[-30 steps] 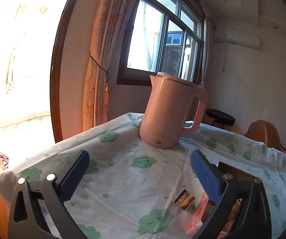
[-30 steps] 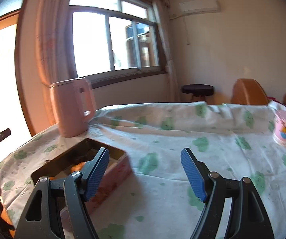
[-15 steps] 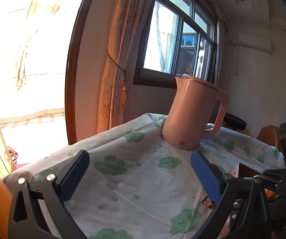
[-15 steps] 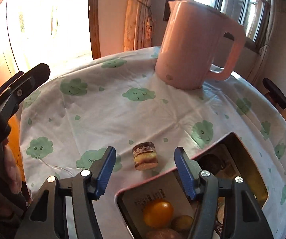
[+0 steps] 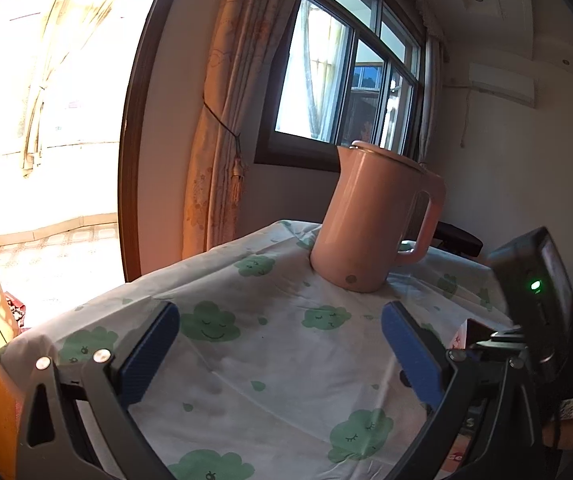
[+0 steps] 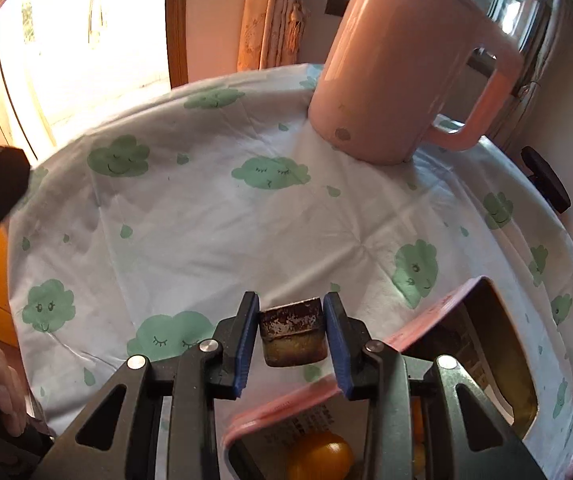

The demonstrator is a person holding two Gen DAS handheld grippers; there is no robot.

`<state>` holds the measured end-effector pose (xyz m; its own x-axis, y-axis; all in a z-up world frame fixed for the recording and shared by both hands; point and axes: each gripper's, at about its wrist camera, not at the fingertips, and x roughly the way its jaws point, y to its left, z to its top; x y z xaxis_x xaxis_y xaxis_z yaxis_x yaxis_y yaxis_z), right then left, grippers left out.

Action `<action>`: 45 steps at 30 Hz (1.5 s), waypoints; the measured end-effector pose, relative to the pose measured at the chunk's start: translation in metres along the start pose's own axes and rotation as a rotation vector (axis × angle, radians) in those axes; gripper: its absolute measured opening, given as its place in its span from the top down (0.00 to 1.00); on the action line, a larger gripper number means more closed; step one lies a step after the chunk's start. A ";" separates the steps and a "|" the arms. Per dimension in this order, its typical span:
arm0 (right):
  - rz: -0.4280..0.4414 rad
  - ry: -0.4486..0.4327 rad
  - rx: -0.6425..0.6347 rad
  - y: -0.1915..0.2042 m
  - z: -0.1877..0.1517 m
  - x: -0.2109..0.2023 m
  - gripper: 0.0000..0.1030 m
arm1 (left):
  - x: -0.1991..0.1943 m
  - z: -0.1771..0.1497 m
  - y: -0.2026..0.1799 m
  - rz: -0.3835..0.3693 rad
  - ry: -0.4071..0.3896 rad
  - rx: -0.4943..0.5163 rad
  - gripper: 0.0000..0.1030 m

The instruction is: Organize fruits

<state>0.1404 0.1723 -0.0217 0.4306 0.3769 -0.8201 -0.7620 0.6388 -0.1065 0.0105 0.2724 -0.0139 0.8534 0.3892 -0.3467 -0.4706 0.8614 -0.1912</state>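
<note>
In the right wrist view my right gripper [image 6: 291, 332] is shut on a small brown and yellow cake-like piece [image 6: 292, 334], held just above the cloud-print tablecloth [image 6: 190, 224] beside the pink box [image 6: 418, 320]. An orange fruit [image 6: 320, 458] lies inside the box under the gripper. In the left wrist view my left gripper [image 5: 280, 350] is open and empty above the tablecloth [image 5: 270, 360]. The right gripper's body [image 5: 542, 304] shows at that view's right edge.
A tall pink kettle [image 6: 402, 68] stands at the far side of the table, also in the left wrist view [image 5: 370, 220]. The table edge drops off to the left toward a bright doorway [image 5: 46, 120]. A curtain and window are behind the kettle.
My right gripper has swung down toward the table by the box and closed on the small brown piece. My left gripper has drifted left and stayed open.
</note>
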 end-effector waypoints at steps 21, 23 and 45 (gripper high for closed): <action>0.055 -0.277 0.348 -0.102 -0.118 -0.083 0.54 | -0.030 -0.022 -0.129 -0.191 0.031 0.210 0.00; -0.008 -0.324 0.373 -0.107 -0.130 -0.099 0.44 | -0.037 -0.025 -0.141 -0.210 0.029 0.235 0.00; -0.209 -0.461 0.426 -0.118 -0.182 -0.144 0.35 | -0.057 -0.040 -0.177 -0.276 0.039 0.303 0.00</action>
<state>0.0802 -0.0791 0.0062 0.7839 0.4044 -0.4712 -0.4229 0.9033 0.0718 0.0356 0.0848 0.0025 0.9263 0.1224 -0.3563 -0.1328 0.9911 -0.0048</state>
